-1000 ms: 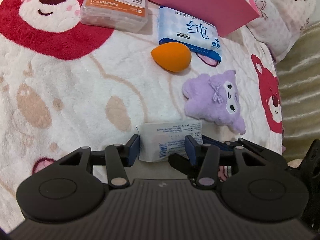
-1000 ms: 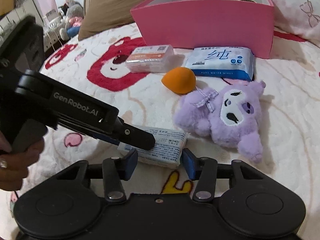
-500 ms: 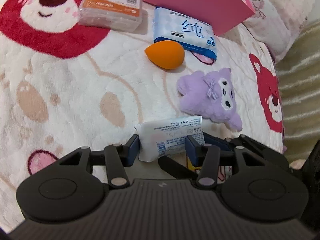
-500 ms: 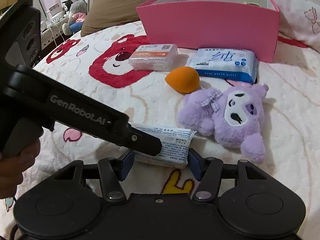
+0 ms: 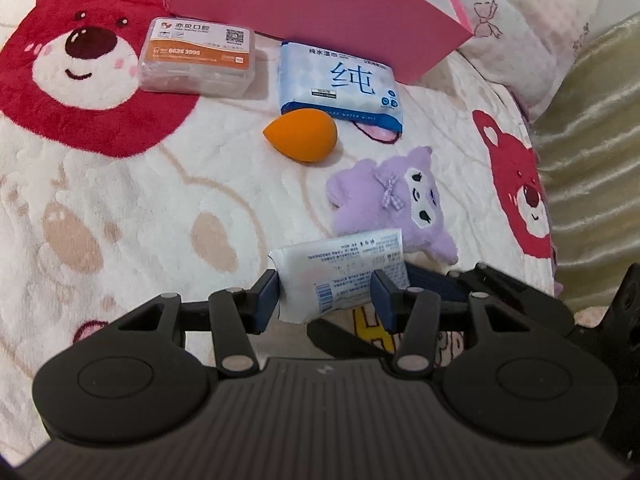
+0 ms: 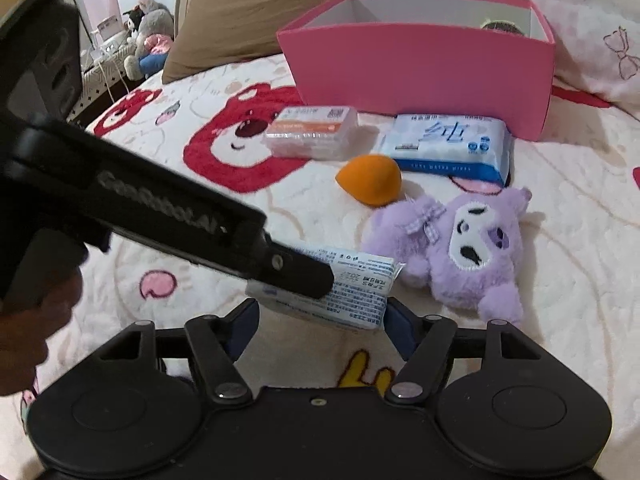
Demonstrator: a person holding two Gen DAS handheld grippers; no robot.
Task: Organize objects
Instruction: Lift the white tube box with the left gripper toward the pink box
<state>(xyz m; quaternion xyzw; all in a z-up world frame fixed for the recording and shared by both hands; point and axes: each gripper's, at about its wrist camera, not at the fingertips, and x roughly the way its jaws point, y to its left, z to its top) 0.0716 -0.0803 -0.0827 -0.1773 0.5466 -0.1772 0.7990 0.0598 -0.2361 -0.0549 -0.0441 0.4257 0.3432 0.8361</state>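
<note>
Small white printed tissue packet (image 5: 340, 272) sits clamped between left gripper (image 5: 325, 295) pads, while right gripper (image 6: 318, 318) jaws are opening around it.

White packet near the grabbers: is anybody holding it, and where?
The left gripper pinches the white packet by its near end. The right gripper is opening around its other end, not squeezing it.

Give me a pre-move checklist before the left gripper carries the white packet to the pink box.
1. Left gripper clamped on white packet: ok.
2. Right gripper jaws opening, pads off the packet: ok.
3. Packet lifted off the blanket: ok.
4. Purple plush, orange sponge, blue wipes pack lie low along the path: ok.
5. Pink box top open: ok.
6. Free room inside the box: cannot tell.
</note>
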